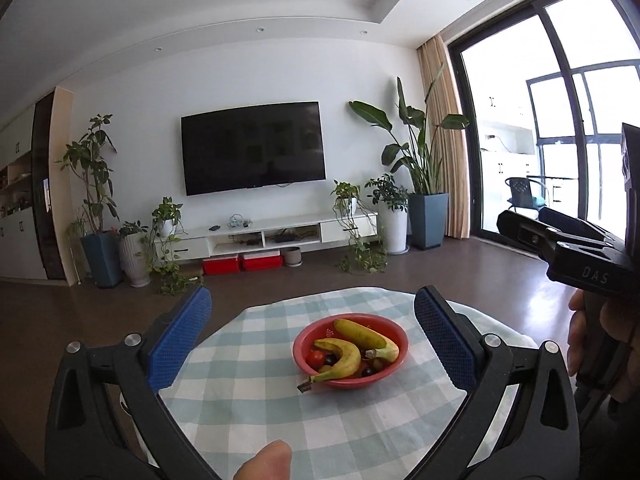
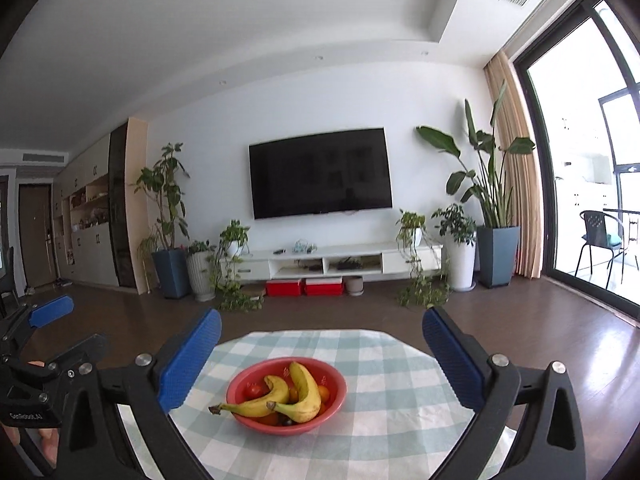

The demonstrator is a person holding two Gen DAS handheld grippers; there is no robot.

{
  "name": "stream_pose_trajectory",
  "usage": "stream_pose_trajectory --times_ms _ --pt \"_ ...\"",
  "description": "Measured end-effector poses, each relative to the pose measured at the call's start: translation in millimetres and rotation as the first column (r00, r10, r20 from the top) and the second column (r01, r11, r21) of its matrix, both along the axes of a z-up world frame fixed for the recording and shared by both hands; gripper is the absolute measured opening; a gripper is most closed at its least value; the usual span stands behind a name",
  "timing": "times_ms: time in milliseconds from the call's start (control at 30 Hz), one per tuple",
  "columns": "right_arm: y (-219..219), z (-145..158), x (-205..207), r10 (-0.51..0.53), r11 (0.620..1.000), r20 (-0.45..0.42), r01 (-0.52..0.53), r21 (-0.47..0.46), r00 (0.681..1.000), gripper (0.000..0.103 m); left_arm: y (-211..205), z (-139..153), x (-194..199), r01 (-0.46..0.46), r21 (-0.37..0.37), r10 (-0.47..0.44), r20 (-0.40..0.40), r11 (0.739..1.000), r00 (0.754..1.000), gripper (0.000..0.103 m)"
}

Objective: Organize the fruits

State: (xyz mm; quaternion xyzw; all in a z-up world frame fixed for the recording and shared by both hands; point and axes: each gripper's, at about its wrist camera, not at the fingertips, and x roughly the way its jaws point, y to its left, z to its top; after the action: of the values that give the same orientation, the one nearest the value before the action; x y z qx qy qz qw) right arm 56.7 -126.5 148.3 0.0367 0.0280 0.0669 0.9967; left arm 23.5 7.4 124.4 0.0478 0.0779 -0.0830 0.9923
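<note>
Only the left wrist view shows a thumb tip at its lower edge. The left gripper and right gripper both stand wide apart and empty above the checked tabletop, touching nothing. The red bowl there holds two bananas and small fruits.

We saw a red bowl, yellow bananas, a pale green-and-white checked tablecloth, blue gripper pads, red boxes

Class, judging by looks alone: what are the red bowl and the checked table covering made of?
Red round bowl: probably plastic, matte with a soft sheen and small moulded marks inside the wall. Pale green-and-white checked table covering: seemingly woven cloth, matte, draping softly over the edge.
</note>
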Motion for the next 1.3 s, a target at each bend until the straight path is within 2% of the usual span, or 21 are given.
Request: stream_pose_trajectory --times_ms 100,167,267,400,533,1000,1300 --pt "-5.2 11.2 -21.2 0.002 1.000 0.013 -0.002 0.027 1.000 0.103 -5.7 2.9 -15.1 -0.015 0.011 0.015 -0.026 1.000 1.000 0.103" --pt "-5.8 11.3 -30.0 -0.003 1.000 -0.009 0.003 0.029 1.000 0.103 -8.5 0.1 -22.5 -0.044 0.005 0.044 -0.055 0.999 0.998 0.103" --pt "-1.6 -6.9 -37.7 -0.004 1.000 -0.095 0.003 -0.008 0.995 0.103 -11.4 -13.7 -25.3 -0.082 -0.003 0.080 -0.156 0.997 0.985 0.103" --pt "-0.1 -35.1 -40.6 -0.060 0.998 -0.185 0.054 -0.040 0.981 0.103 -23.4 -39.7 -27.2 -0.134 0.063 0.145 -0.234 0.989 0.961 0.103" --pt "-1.8 -54.9 -42.9 -0.081 0.997 -0.267 0.075 -0.033 0.960 0.103 -24.5 -60.4 -24.9 -0.134 0.034 0.138 -0.332 0.990 0.933 0.103" --pt "14.7 -107.1 -42.7 -0.085 0.995 -0.440 0.049 -0.092 0.894 0.103 -13.4 -113.4 -1.8 -0.167 0.014 0.154 -0.461 0.986 0.874 0.103" --pt "18.9 -124.5 -38.3 -0.085 0.995 -0.521 0.041 -0.096 0.849 0.103 -7.6 -129.3 5.2 -0.175 -0.005 0.150 -0.493 0.984 0.857 0.103"
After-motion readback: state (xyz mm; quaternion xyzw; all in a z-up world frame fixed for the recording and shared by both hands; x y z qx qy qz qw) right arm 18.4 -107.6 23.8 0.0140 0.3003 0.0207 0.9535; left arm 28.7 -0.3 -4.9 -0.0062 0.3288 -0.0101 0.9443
